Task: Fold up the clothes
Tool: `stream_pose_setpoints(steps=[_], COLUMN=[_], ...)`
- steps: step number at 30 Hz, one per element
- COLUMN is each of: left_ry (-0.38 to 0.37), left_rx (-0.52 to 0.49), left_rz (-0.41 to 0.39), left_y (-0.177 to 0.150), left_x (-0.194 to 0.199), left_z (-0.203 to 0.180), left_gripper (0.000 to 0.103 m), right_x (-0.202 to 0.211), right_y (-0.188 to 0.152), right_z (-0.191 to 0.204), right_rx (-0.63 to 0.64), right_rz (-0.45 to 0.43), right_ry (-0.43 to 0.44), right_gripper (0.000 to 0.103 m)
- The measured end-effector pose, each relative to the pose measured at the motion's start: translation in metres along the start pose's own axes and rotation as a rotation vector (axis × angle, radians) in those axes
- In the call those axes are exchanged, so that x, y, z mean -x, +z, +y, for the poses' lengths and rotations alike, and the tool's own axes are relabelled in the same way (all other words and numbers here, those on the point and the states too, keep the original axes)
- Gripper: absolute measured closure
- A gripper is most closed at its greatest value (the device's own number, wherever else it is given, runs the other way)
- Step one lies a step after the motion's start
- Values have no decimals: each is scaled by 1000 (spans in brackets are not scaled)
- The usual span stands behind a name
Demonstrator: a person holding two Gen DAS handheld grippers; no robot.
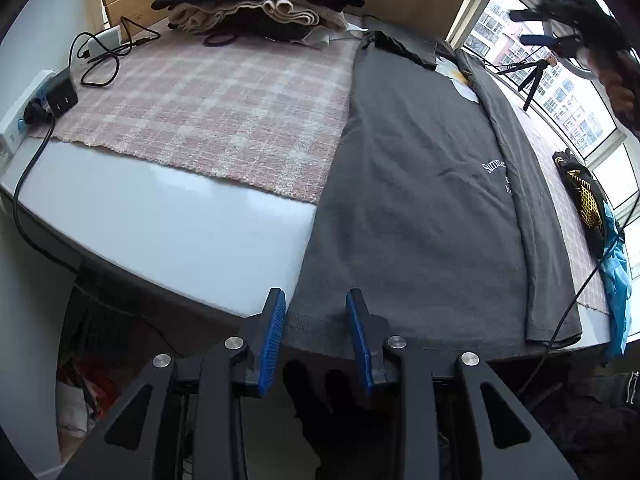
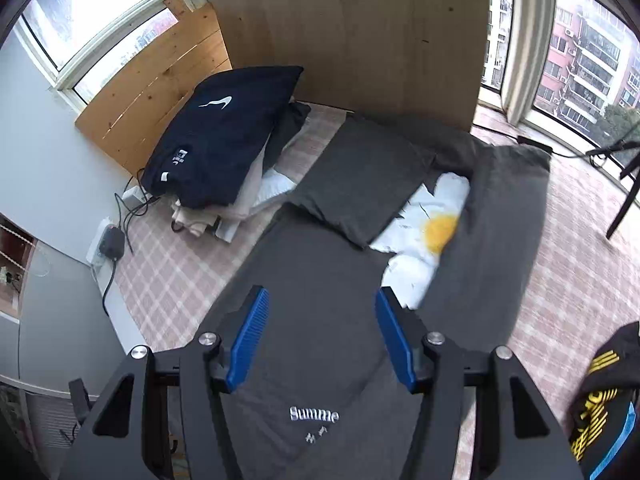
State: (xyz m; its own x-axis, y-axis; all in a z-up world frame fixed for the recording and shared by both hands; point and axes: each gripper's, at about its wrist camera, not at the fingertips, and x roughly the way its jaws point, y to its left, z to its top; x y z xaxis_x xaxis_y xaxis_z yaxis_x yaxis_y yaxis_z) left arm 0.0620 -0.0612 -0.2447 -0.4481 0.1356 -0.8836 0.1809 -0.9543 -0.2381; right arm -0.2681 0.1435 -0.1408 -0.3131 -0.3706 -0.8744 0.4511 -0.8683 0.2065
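Left gripper (image 1: 316, 304) open at the table's near edge, straddling the dark grey cotton T-shirt's (image 1: 416, 200) hem. Right gripper (image 2: 320, 300) wide, above shirt. Right view alone shows daisy print (image 2: 428, 228), folded sleeve (image 2: 360, 184).

A T-shirt (image 1: 420, 184) lies lengthwise on the bench (image 1: 160, 216), partly over a plaid mat (image 1: 224, 108), its hem hanging past the near edge. Both its sides are folded inward. Behind the mat to the left sits a stack of folded clothes (image 2: 224, 148), with a power strip (image 1: 24, 116) at the far left. Another garment (image 1: 586, 200) lies at the right.
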Motion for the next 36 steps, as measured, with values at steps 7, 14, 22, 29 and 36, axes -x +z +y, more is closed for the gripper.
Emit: stream_pose_setpoints(steps=[7,14,22,29,36], left_ry=[-98,-204,-215,-177,-153], left_rx=[-20,-24,7,1,-76], left_rz=[4,-12,-19,-61,-66], left_y=[2,9,8,5,0], left_x=[3,16,20,33,48], left_z=[3,10,15,1,-44], left_gripper=[100,101,101,101,101], right_x=[-111,-202,-237,-205,-144], right_y=[80,129,138,128,104], right_z=[30,30,35,16,-39], right_rx=[-84,-152,-112,-127,-250], right_rz=[95,181,272,220,116], right_ry=[-99,-224,-295,-181,-25], right_gripper=[48,48,52,98,98])
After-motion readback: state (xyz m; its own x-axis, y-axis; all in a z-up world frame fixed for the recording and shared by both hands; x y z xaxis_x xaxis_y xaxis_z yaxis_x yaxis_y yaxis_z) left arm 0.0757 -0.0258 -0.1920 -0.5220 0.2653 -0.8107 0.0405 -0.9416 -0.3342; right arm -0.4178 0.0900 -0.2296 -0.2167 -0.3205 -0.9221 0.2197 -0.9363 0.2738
